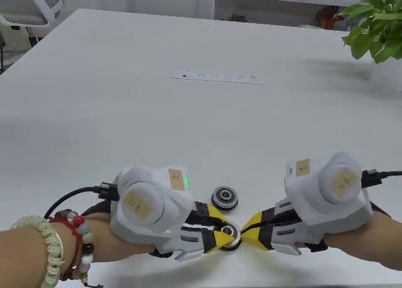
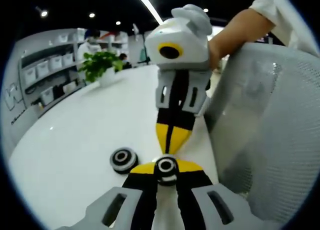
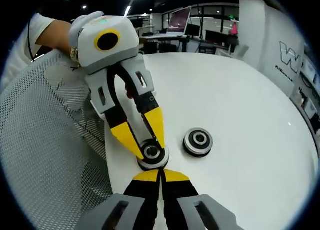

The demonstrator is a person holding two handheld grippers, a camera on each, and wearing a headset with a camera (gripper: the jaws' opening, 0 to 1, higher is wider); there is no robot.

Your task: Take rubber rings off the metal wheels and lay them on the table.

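**Two claws meeting on the first wheel**

I am working what I judge to be the opening step. At 6 o'clock on the white desk [image 1: 188, 125], close to its near edge, my left claw [image 1: 221, 233] is reaching in from 9 o'clock and pinching the held wheel [image 1: 230, 231] across its sides. My right claw [image 1: 247, 228] is reaching in from 3 o'clock with its jaws pressed together and their tips touching the wheel's rim. I cannot tell whether they are nipping any rubber.

As I am reading it, the next move calls for the right claw to catch the ring's edge and peel it off the metal while the left braces the wheel, then to lay it on the desk.

I am counting two wheels, the held one and a spare wheel [image 1: 225, 197] just beside it at 12 o'clock. Each seems to be wearing its black rubber ring [image 3: 189, 146].
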